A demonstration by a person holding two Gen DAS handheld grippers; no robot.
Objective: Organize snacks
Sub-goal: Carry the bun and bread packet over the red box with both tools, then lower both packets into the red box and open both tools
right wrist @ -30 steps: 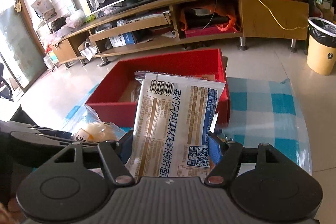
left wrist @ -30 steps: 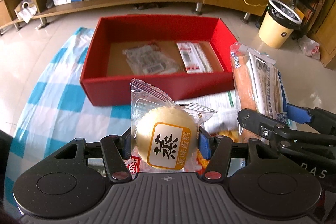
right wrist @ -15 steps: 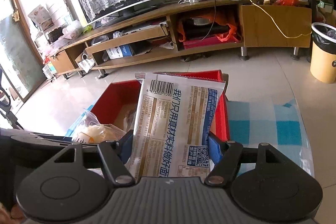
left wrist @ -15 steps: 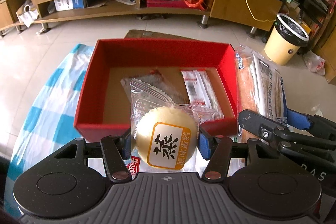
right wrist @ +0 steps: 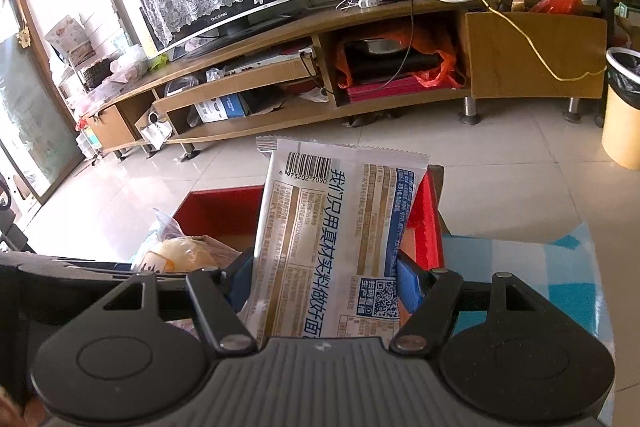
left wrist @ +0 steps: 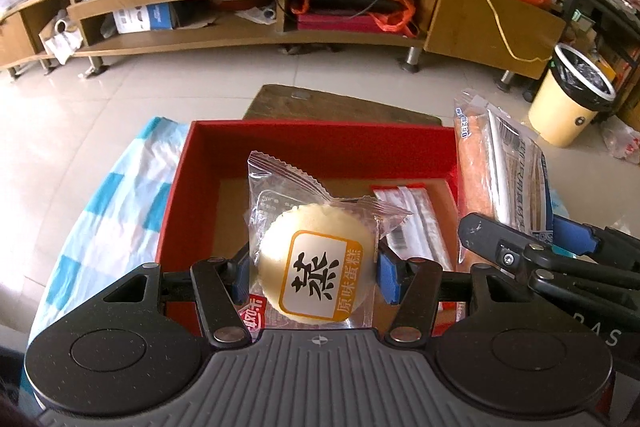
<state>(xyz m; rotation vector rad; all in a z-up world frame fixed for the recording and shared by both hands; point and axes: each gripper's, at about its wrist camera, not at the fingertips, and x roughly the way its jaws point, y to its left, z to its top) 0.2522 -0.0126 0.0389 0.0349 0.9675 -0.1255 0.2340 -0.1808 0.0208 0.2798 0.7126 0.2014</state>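
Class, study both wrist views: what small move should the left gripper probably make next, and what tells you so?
Probably lower the left gripper a little, then open it. It is shut on the steamed cake, which hangs over the red box, whose floor beside the packet looks free.

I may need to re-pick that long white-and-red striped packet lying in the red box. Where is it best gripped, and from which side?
Grip the striped packet across its narrow width near the middle, coming straight down from above. It lies flat on the floor of the red box, lengthwise beside the right wall, so a side approach looks blocked. Its long edges seem exposed enough for the jaws to straddle them.
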